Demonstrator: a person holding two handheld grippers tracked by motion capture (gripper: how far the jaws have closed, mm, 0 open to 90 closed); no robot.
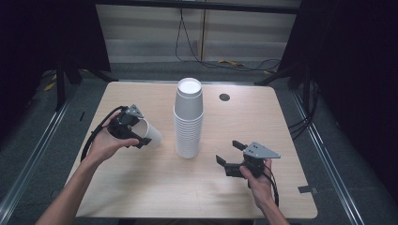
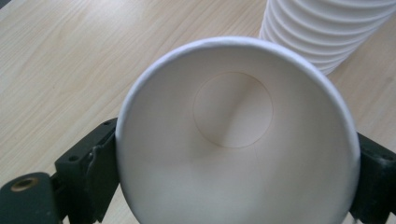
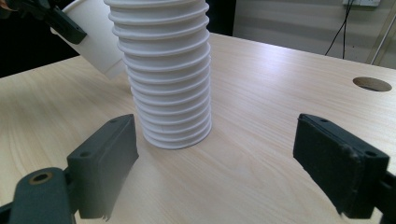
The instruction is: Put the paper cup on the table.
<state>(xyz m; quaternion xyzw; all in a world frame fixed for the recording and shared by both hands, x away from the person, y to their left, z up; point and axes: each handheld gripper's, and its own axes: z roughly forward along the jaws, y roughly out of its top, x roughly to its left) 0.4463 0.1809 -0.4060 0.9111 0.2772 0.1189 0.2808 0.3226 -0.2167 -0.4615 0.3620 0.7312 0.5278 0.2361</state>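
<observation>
A plain white paper cup [image 1: 149, 132], tilted, sits pinched in the left gripper [image 1: 136, 133] just left of the tall cup stack [image 1: 188, 119]; the right gripper [image 1: 230, 157] is spread, right of the stack.

Matt white paper cup [image 2: 233, 140]; ribbed paper cup stack [image 3: 163, 74]; smooth pale wood-grain table [image 1: 141, 187]; matt black plastic jaws.

- No words, labels, brands or numbers can be read anywhere — not on the paper cup [image 2: 233, 140], the stack of cups [image 1: 188, 119], or the worktop [image 1: 244, 126].
</observation>
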